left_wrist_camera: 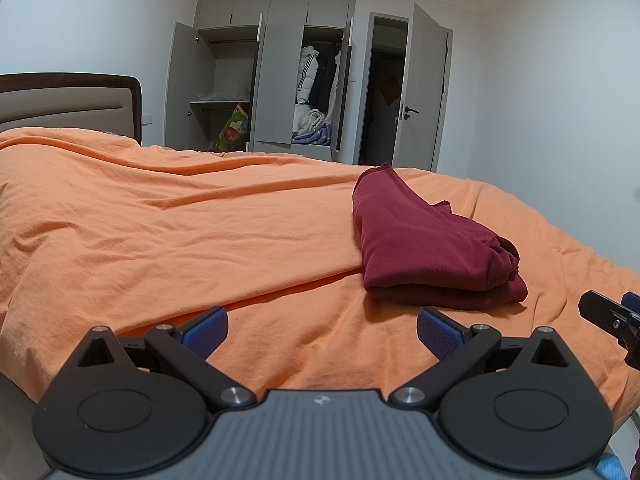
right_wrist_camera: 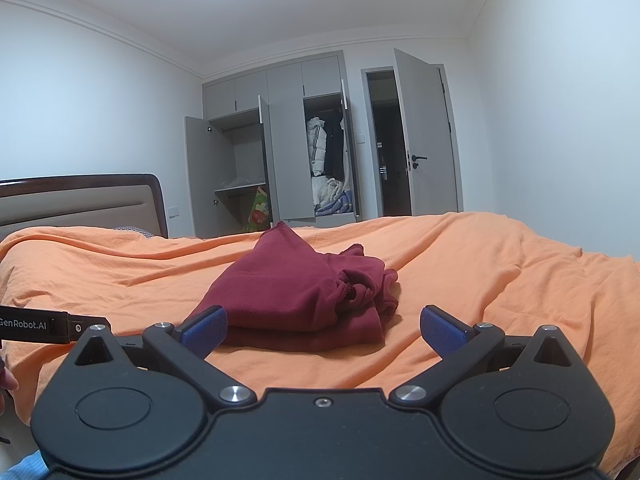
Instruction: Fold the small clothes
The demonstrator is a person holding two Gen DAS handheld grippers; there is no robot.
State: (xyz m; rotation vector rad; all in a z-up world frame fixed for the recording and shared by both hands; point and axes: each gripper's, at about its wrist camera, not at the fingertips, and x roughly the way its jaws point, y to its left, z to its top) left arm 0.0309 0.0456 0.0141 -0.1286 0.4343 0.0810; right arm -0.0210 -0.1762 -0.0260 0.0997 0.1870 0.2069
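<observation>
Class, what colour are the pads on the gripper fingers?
Blue, on both the left gripper and right gripper; each wrist view shows its own pads clearly.

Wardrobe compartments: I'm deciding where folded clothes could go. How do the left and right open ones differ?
The left compartment looks nearly bare, one shelf and a colourful bag below; the right compartment holds hanging coats and piled fabrics. Both have doors open.

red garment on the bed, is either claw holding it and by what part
Nothing is held. Both the left claw and right claw are open and empty, short of the folded red garment.
</observation>
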